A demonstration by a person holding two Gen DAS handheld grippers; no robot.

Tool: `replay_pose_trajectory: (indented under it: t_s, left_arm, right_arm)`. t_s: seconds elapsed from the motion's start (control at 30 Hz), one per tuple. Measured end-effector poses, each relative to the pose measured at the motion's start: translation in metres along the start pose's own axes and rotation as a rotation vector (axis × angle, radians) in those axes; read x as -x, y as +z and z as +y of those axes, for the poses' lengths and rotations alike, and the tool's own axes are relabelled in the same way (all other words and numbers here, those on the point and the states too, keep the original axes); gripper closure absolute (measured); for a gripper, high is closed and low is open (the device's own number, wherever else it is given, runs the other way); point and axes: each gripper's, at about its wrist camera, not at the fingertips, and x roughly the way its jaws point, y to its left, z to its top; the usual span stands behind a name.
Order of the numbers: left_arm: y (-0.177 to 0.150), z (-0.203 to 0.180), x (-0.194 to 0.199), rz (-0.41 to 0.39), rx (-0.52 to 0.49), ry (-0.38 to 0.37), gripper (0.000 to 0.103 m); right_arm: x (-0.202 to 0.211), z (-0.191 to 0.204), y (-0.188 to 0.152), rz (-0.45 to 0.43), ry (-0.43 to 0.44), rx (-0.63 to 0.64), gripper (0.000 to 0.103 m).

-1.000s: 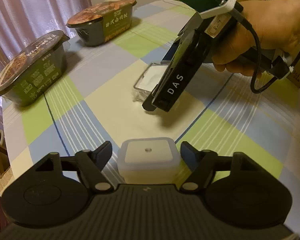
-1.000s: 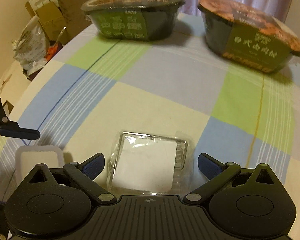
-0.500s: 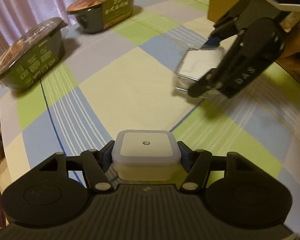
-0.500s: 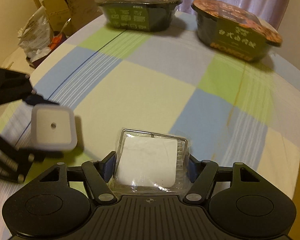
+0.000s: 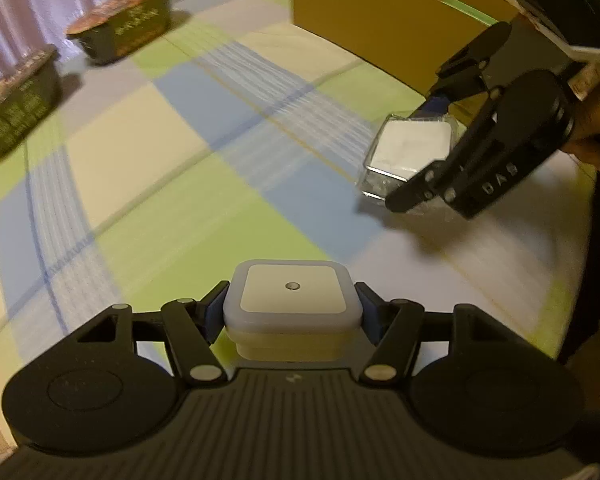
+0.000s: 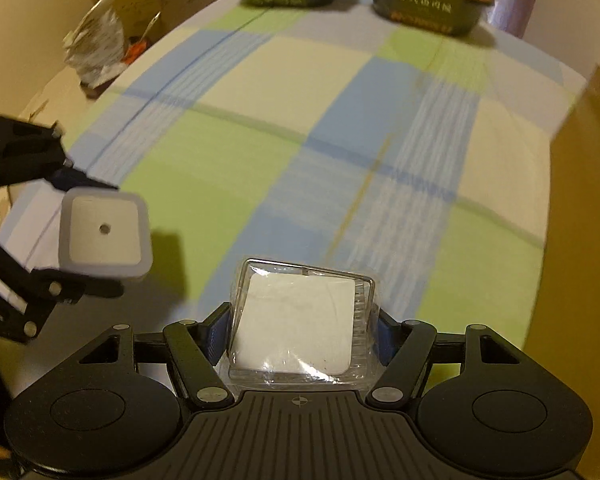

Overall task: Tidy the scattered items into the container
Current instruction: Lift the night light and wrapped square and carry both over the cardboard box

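Black left tool [image 5: 293,312] with blue pads and silver screws; right tool [image 5: 432,152] lettered "DAS", green light

The right gripper [image 6: 302,330] clamps a clear plastic pack [image 6: 300,322] at bottom centre. At left, the left gripper [image 6: 96,234] holds a white square box [image 6: 105,235].

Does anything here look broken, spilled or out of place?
Nothing stands out. The left gripper holds a white square night light, and the right gripper holds a clear plastic pack, both lifted above the checked tablecloth. Two sealed noodle bowls sit upright.
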Motion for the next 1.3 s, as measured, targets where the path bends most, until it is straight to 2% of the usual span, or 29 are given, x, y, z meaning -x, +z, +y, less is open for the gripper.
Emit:
replay_pose_trajectory:
  t_s: [0.1, 0.23, 0.33, 0.43, 0.47, 0.5, 0.9, 1.13, 1.17, 1.3]
  left_arm:
    - [-0.01, -0.024, 0.001, 0.006, -0.013, -0.003, 0.042]
    - [-0.017, -0.042, -0.003, 0.015, -0.041, 0.029, 0.042]
    - [-0.021, -0.045, -0.004, 0.019, -0.011, 0.033, 0.041]
    - [-0.022, -0.046, -0.006, 0.029, 0.016, 0.046, 0.035]
    - [-0.022, -0.047, -0.006, 0.033, 0.023, 0.047, 0.035]
    - [-0.022, -0.046, -0.007, 0.036, 0.03, 0.051, 0.035]
    - [-0.02, -0.047, -0.015, 0.056, 0.024, 0.081, 0.036]
    - [-0.019, -0.042, -0.015, 0.066, 0.07, 0.094, 0.04]
    - [-0.019, -0.041, -0.015, 0.067, 0.077, 0.096, 0.04]
    - [-0.02, -0.042, -0.013, 0.071, 0.088, 0.102, 0.041]
  right_arm:
    - [0.005, 0.003, -0.026, 0.006, 0.012, -0.034, 0.032]
    - [0.002, 0.006, -0.048, 0.01, 0.009, -0.058, 0.032]
    - [-0.001, 0.007, -0.057, 0.003, 0.006, -0.064, 0.032]
    - [-0.003, 0.007, -0.065, -0.01, 0.012, -0.077, 0.031]
    - [-0.002, 0.006, -0.066, -0.018, 0.016, -0.083, 0.022]
    - [-0.002, 0.006, -0.067, -0.025, 0.015, -0.09, 0.017]
    - [-0.003, 0.007, -0.073, -0.051, 0.01, -0.08, 0.017]
    - [-0.001, 0.009, -0.076, -0.06, -0.025, -0.069, 0.018]
    - [-0.001, 0.01, -0.076, -0.063, -0.032, -0.067, 0.03]
    - [0.002, 0.008, -0.078, -0.069, -0.05, -0.088, 0.032]
